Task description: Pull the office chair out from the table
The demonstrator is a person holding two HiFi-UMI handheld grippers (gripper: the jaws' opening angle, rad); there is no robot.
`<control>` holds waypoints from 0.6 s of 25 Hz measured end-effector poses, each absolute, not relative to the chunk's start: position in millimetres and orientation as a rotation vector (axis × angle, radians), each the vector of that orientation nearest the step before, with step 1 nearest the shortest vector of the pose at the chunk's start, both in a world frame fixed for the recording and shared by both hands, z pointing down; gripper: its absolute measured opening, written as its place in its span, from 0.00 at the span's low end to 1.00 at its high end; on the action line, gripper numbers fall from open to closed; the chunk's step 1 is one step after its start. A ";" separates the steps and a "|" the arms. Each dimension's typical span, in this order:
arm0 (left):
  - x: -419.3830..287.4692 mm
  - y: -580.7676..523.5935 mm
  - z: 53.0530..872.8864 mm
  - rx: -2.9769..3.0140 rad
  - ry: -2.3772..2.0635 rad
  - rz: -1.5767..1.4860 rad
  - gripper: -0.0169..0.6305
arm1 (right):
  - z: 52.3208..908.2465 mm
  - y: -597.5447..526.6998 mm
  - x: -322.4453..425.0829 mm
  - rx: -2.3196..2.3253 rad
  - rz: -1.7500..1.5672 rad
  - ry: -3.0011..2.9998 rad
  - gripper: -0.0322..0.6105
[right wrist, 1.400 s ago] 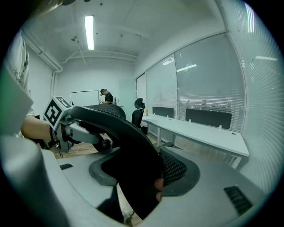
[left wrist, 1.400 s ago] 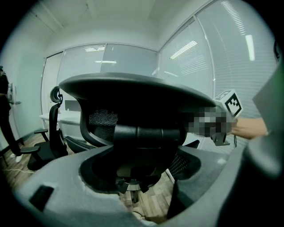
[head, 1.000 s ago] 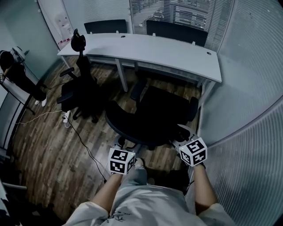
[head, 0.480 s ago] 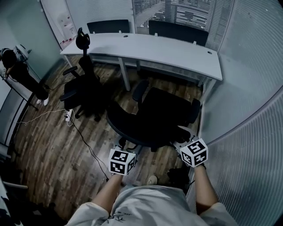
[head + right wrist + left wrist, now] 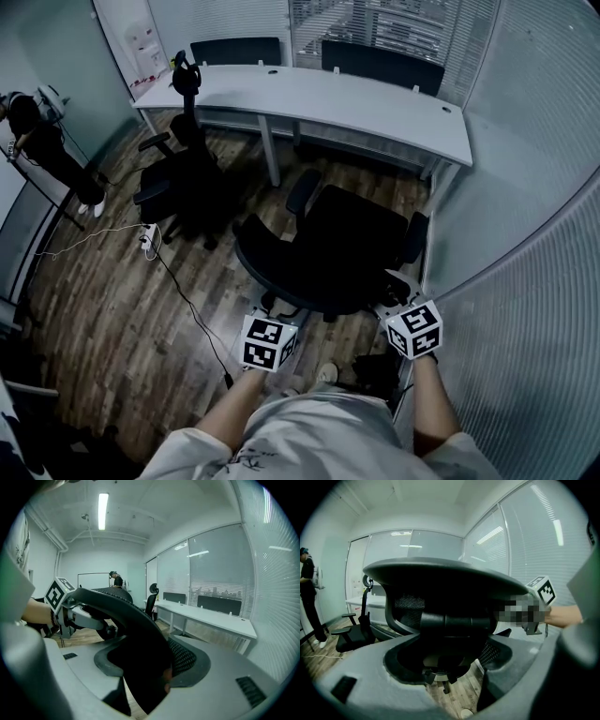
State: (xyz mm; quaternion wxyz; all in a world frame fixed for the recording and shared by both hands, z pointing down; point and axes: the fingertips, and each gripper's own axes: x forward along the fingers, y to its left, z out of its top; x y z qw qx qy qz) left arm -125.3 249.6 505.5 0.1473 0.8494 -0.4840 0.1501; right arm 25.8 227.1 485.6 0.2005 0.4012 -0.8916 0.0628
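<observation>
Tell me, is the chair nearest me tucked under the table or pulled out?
Pulled out. In the head view the chair stands wholly clear of the table, with bare floor showing between them.

The black office chair (image 5: 337,248) stands apart from the white desk (image 5: 375,108), on the wood floor (image 5: 112,319) in front of the desk's right half, with its seat toward the desk. The left gripper (image 5: 273,317) and right gripper (image 5: 395,289) sit at the backrest's near rim, one at each end. A second chair (image 5: 183,183) stands by the desk's left end, with a person (image 5: 37,131) farther left
</observation>
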 end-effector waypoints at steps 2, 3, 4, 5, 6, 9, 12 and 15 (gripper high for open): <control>-126.7 260.6 506.4 2.447 -1.389 0.434 0.53 | 486.8 238.2 24.2 1.129 0.176 -2.488 0.38; -127.3 266.2 506.9 2.448 -1.387 0.435 0.53 | 487.3 243.8 23.5 1.134 0.175 -2.487 0.38; -128.1 271.5 507.1 2.449 -1.384 0.437 0.53 | 487.5 249.0 22.7 1.140 0.174 -2.488 0.38; -129.1 276.3 506.9 2.450 -1.382 0.439 0.53 | 487.2 253.9 21.7 1.145 0.173 -2.489 0.38; -130.1 280.8 506.2 2.451 -1.380 0.440 0.53 | 486.6 258.5 20.7 1.148 0.173 -2.490 0.38; -134.6 293.6 504.9 2.453 -1.375 0.442 0.53 | 485.2 272.1 16.5 1.151 0.173 -2.488 0.38; -139.8 304.9 504.6 2.455 -1.373 0.443 0.53 | 485.3 284.5 11.8 1.168 0.172 -2.485 0.38; -143.9 316.9 504.2 2.457 -1.372 0.440 0.53 | 485.4 296.9 8.0 1.190 0.168 -2.481 0.38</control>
